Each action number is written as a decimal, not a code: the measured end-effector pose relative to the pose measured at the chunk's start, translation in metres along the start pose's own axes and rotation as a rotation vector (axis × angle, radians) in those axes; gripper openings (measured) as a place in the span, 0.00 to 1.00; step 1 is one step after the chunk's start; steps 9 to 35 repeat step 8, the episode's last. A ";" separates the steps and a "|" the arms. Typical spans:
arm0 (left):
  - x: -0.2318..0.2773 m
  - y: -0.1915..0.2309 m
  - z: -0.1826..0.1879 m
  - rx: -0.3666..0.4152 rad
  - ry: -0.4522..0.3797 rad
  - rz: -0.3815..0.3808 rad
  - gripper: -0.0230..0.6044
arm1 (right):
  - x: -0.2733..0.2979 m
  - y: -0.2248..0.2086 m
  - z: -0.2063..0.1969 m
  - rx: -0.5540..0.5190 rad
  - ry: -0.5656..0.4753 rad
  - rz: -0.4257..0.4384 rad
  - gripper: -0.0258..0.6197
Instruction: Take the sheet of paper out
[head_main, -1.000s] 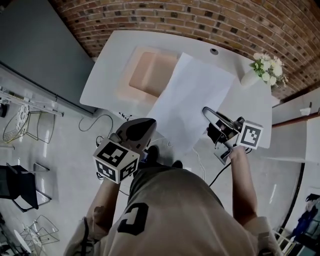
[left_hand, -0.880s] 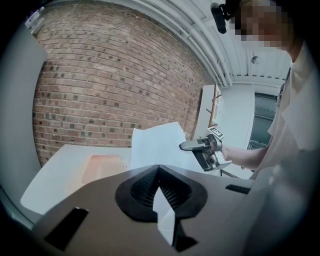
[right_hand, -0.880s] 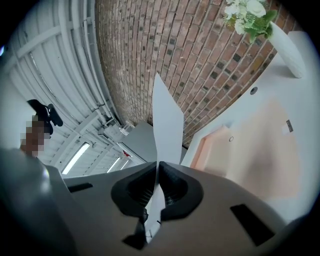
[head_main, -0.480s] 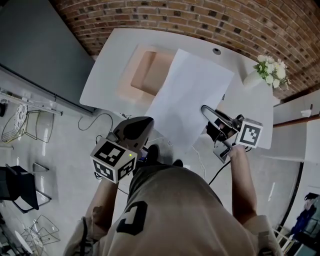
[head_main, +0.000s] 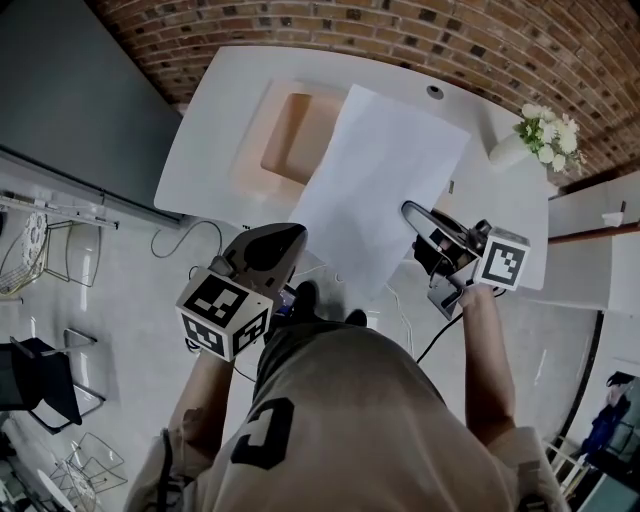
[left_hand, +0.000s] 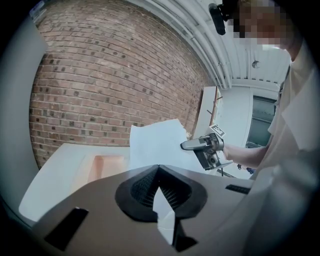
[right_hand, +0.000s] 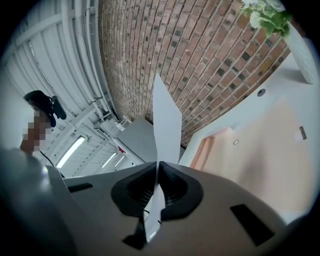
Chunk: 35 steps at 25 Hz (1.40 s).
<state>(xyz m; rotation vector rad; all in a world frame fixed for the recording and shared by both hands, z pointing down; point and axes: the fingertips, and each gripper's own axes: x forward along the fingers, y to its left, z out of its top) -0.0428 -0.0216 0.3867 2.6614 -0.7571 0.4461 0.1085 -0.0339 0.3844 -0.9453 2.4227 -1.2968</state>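
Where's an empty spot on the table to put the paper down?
The white table is bare between the flower vase and its near edge, and left of the peach tray. The tray corner is crowded; under the sheet of paper is hidden.

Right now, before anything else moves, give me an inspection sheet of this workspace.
Surface: white table, curved near edge.
Job's things: sheet of paper held up above the table, beside the peach tray.
Clutter: flower vase at the far right corner.
Grippers: left gripper and right gripper each shut on an edge of the sheet.
Cables: one cable below the table's near edge; second cable trails from the right gripper.
Surroundings: brick wall, grey panel, wire racks on the floor.
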 end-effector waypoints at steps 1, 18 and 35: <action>-0.001 0.003 0.000 -0.002 -0.001 -0.001 0.06 | 0.002 0.000 0.000 -0.001 0.002 -0.001 0.08; -0.006 0.022 -0.003 -0.013 -0.002 -0.014 0.06 | 0.020 -0.001 0.000 -0.009 0.009 -0.019 0.08; -0.006 0.022 -0.003 -0.013 -0.002 -0.014 0.06 | 0.020 -0.001 0.000 -0.009 0.009 -0.019 0.08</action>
